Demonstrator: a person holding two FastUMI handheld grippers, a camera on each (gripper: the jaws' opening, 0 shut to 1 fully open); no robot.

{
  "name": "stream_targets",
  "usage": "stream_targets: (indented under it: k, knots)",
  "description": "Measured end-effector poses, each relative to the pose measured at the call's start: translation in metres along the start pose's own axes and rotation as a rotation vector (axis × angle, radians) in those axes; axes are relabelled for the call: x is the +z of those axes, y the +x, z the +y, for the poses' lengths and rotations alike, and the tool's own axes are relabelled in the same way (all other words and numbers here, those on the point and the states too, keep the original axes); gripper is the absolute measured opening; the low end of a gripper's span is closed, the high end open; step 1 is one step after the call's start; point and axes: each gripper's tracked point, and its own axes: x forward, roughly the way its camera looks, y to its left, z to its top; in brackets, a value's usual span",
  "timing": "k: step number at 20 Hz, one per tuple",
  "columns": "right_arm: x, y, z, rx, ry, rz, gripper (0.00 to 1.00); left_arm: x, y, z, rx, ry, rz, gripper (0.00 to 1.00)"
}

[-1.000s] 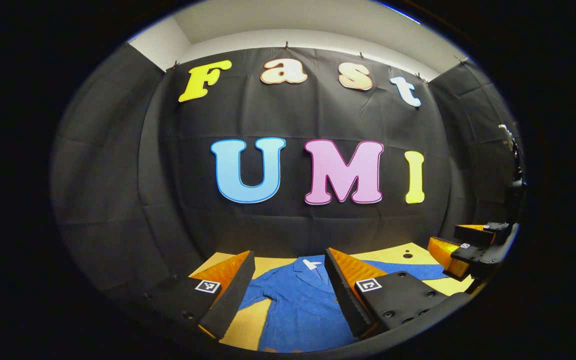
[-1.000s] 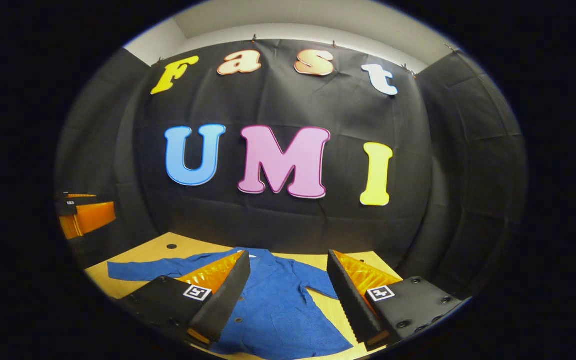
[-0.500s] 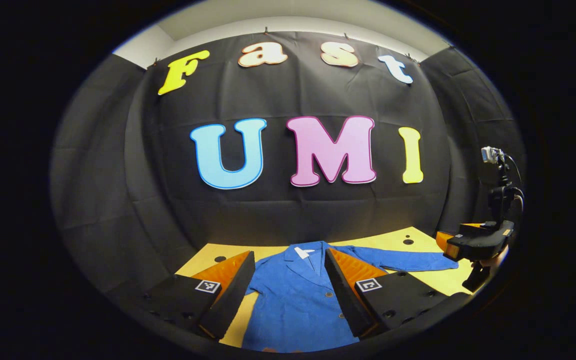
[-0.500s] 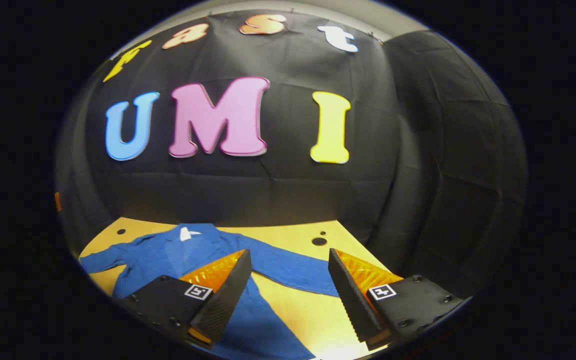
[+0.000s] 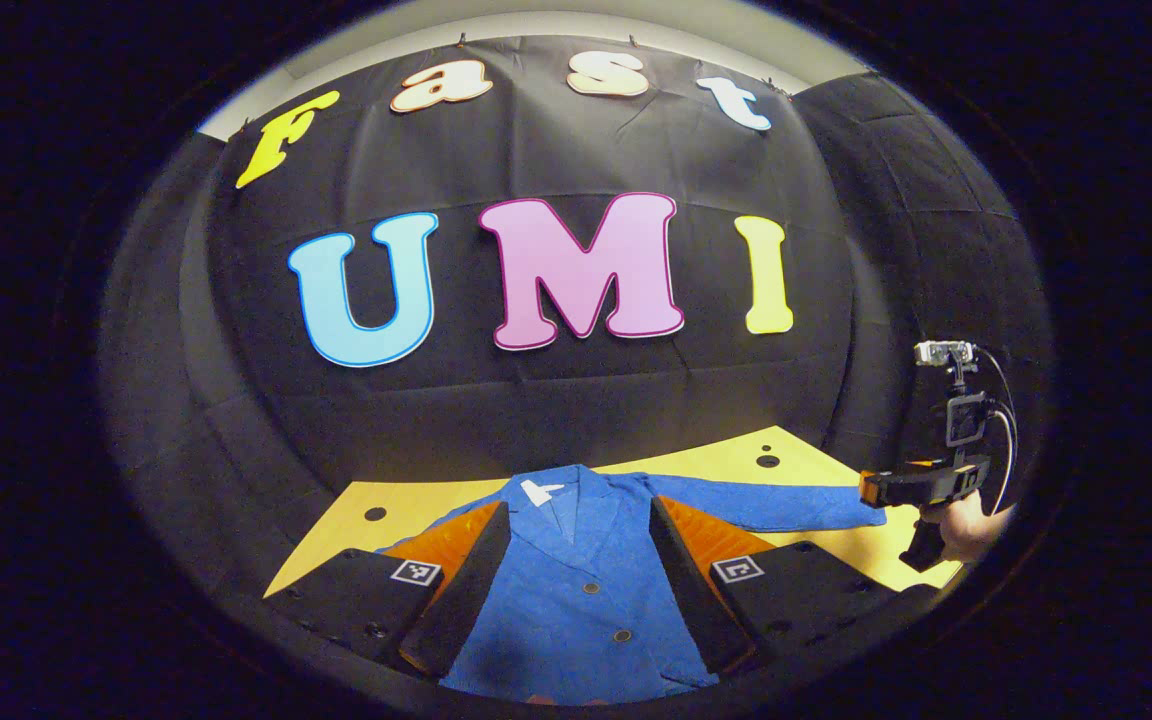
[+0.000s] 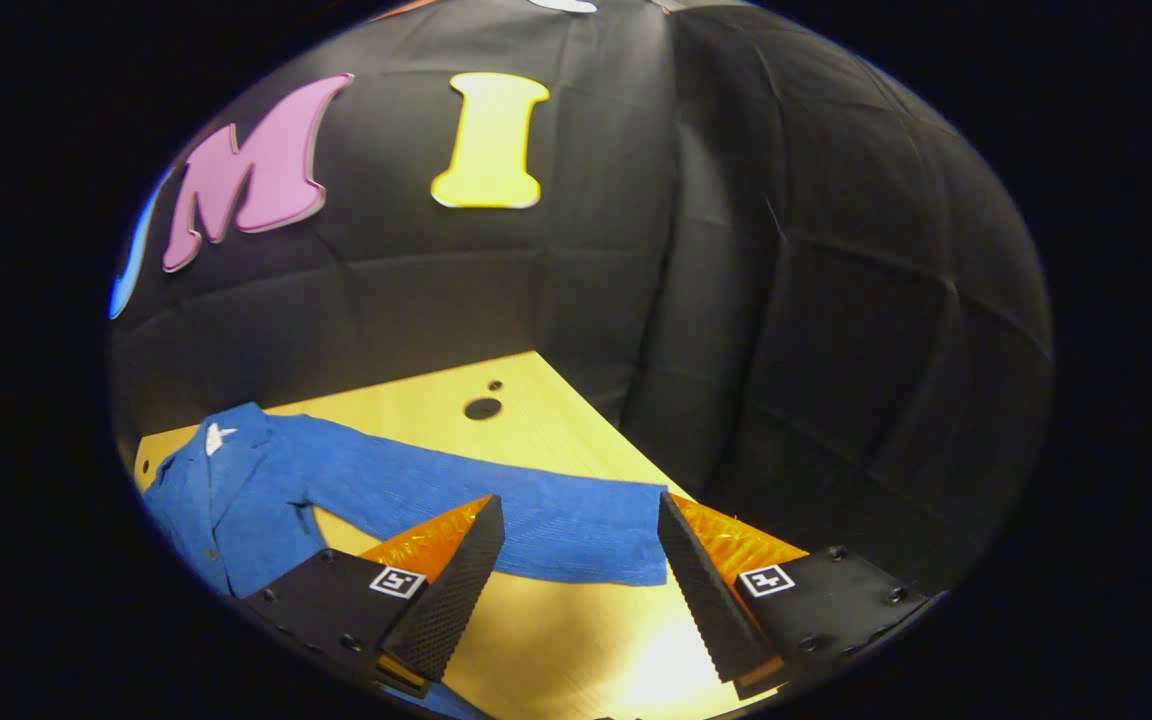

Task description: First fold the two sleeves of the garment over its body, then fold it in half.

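Blue woven cloth, the garment [image 5: 576,590] lies flat on the desk [image 6: 556,640], probably light and limp. The right tool [image 6: 576,590], fingers apart, frames the sleeve [image 6: 576,520] cuff, the best hold; the left tool [image 5: 571,585] hovers apart too.

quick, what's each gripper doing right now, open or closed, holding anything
Left gripper: open, above the blue buttoned jacket.
Right gripper: open, at the jacket's sleeve cuff.

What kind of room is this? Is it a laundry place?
Probably a recording booth, not a laundry: black cloth walls, one wooden table with a blue jacket laid flat, and a camera-topped claw.
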Motion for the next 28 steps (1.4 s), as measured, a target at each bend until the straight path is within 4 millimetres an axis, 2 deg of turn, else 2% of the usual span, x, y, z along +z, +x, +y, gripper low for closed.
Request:
stream_targets:
  k: [2,3,4,6,10,11,12,14,15,16,19,21,22,23,24,26,28]
  knots:
    - [-0.026,0.026,-0.001,0.015,0.018,0.105,0.98,0.001,0.013,-0.017,-0.042,-0.008,0.011,0.81]
    - [-0.039,0.035,-0.009,0.002,0.022,0.164,0.94,0.001,0.018,-0.024,-0.062,-0.011,0.021,0.81]
    - [-0.050,0.044,-0.016,-0.026,0.030,0.216,0.98,0.001,0.022,-0.032,-0.079,-0.012,0.025,0.81]
    - [-0.061,0.063,-0.026,-0.071,0.092,0.267,0.99,0.005,0.027,-0.044,-0.105,-0.012,0.017,0.81]
    - [-0.078,0.071,-0.049,-0.160,0.223,0.367,0.99,0.009,0.029,-0.058,-0.140,-0.015,0.002,0.81]
    - [-0.081,0.071,-0.051,-0.167,0.225,0.380,0.97,0.010,0.028,-0.058,-0.142,-0.016,-0.002,0.81]
    - [-0.074,0.073,-0.052,-0.172,0.218,0.358,0.99,0.010,0.027,-0.057,-0.141,-0.016,-0.005,0.81]
    - [-0.075,0.070,-0.046,-0.146,0.175,0.369,0.96,0.009,0.024,-0.050,-0.128,-0.023,-0.007,0.81]
    - [-0.071,0.071,-0.042,-0.125,0.169,0.364,0.92,0.009,0.023,-0.047,-0.120,-0.032,-0.006,0.81]
    - [-0.067,0.074,-0.039,-0.115,0.165,0.360,0.93,0.006,0.022,-0.044,-0.113,-0.042,-0.003,0.81]
    - [-0.070,0.075,-0.020,-0.079,0.145,0.361,0.42,-0.001,0.018,-0.035,-0.096,-0.072,0.025,0.81]
    - [-0.068,0.076,-0.021,-0.108,0.111,0.347,0.08,-0.004,0.015,-0.033,-0.097,-0.084,0.042,0.81]
    - [-0.070,0.077,-0.021,-0.114,0.087,0.348,0.08,-0.004,0.012,-0.032,-0.099,-0.079,0.045,0.81]
    - [-0.069,0.077,-0.018,-0.090,0.058,0.350,0.02,-0.006,0.009,-0.033,-0.102,-0.067,0.045,0.81]
    - [-0.070,0.071,-0.016,-0.066,0.056,0.360,0.02,-0.005,0.005,-0.033,-0.106,-0.053,0.043,0.80]
    - [-0.067,0.077,-0.019,-0.041,0.111,0.366,0.01,-0.004,0.002,-0.036,-0.117,-0.036,0.036,0.80]
    - [-0.066,0.075,-0.024,-0.050,0.135,0.362,0.01,-0.004,0.000,-0.040,-0.129,-0.029,0.031,0.81]
